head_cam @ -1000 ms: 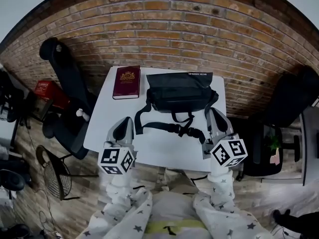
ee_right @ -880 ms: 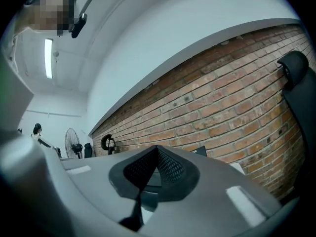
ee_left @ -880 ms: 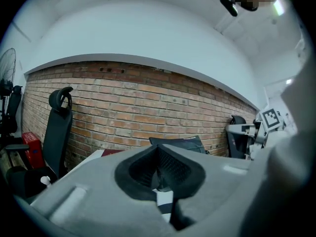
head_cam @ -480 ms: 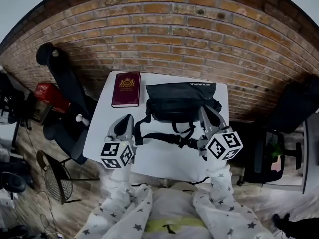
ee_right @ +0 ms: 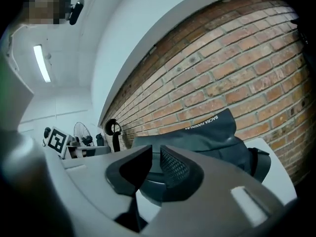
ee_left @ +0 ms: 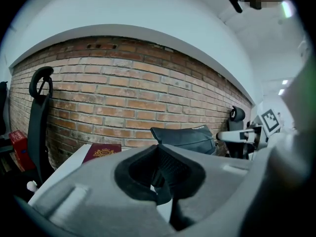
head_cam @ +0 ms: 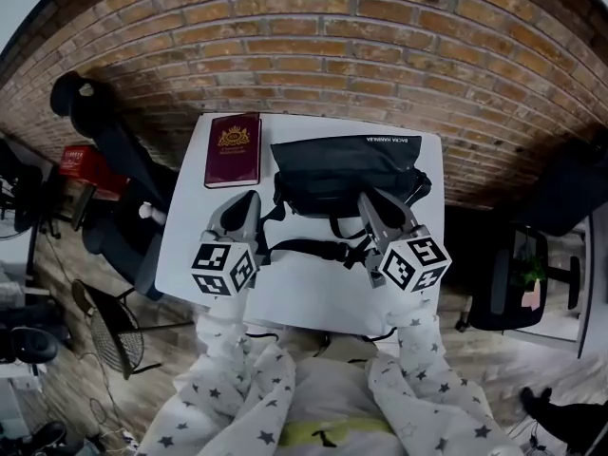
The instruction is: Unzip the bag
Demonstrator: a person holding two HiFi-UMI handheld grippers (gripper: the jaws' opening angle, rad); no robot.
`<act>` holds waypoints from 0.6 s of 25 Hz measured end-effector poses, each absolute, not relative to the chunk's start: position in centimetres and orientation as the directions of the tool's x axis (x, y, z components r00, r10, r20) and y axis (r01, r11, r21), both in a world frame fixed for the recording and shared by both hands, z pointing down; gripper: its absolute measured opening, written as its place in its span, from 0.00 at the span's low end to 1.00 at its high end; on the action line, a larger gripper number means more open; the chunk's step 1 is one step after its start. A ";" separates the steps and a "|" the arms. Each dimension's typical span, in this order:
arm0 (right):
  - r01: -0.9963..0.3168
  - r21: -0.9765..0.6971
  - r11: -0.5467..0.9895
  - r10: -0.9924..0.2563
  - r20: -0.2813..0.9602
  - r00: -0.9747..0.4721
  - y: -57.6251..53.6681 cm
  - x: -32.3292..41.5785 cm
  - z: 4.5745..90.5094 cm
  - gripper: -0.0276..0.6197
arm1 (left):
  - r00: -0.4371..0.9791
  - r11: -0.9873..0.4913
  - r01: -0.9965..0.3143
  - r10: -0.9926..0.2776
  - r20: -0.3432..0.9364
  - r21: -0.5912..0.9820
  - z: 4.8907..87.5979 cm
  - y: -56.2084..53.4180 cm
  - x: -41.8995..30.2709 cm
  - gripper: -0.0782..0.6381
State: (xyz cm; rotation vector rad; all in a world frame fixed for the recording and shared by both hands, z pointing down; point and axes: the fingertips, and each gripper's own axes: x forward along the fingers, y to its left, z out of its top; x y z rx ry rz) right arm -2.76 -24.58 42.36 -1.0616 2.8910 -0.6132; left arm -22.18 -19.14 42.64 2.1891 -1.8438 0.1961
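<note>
Brick wall [head_cam: 313, 55] ran behind everything, black chair [head_cam: 104, 131] parked to its left. White table [head_cam: 313, 302] stood against the wall. Black bag [head_cam: 342, 169] lay on the table's far half, right of centre, flap closed, its long side along the wall. Maroon book [head_cam: 233, 150] lay flat just left of the bag, near but not touching. Bag's strap [head_cam: 304, 247] looped out over the table toward the person and sat between the two claws. Left claw [head_cam: 249, 200] was over the table at the bag's near left corner, beside the strap; in the left gripper view its jaws were closed together with nothing between them [ee_left: 160, 154]. Right claw [head_cam: 366, 200] was at the bag's near right edge, tips overlapping it from above, contact not clear. In the right gripper view its jaws [ee_right: 155, 154] had just been opening, a narrow gap stood between the pads, nothing gripped, bag straight ahead beyond the tips. Both claws pointed toward the wall.
</note>
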 end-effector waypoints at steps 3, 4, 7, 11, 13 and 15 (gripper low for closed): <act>-0.610 -0.381 0.695 -0.606 0.147 -0.782 -24.1 -4.1 43.5 0.16 | 0.205 -0.172 -0.976 -0.936 0.285 0.136 43.3 -19.9 -22.2 0.10; -0.605 -0.387 0.696 -0.599 0.153 -0.786 -23.9 -4.7 44.0 0.16 | 0.213 -0.178 -0.974 -0.935 0.284 0.142 43.4 -20.2 -22.3 0.10; -0.593 -0.409 0.694 -0.576 0.179 -0.797 -23.0 -6.6 45.5 0.19 | 0.247 -0.210 -0.965 -0.926 0.284 0.155 43.9 -21.1 -22.5 0.11; -0.585 -0.427 0.690 -0.554 0.209 -0.806 -22.2 -8.9 47.5 0.21 | 0.311 -0.273 -0.948 -0.910 0.276 0.166 44.3 -22.4 -22.0 0.17; -0.580 -0.434 0.689 -0.544 0.218 -0.810 -22.0 -9.9 48.3 0.21 | 0.341 -0.304 -0.937 -0.902 0.267 0.170 44.5 -23.0 -21.8 0.20; -0.575 -0.442 0.689 -0.535 0.226 -0.814 -21.9 -10.9 49.2 0.22 | 0.372 -0.335 -0.926 -0.891 0.260 0.177 44.6 -23.6 -21.4 0.23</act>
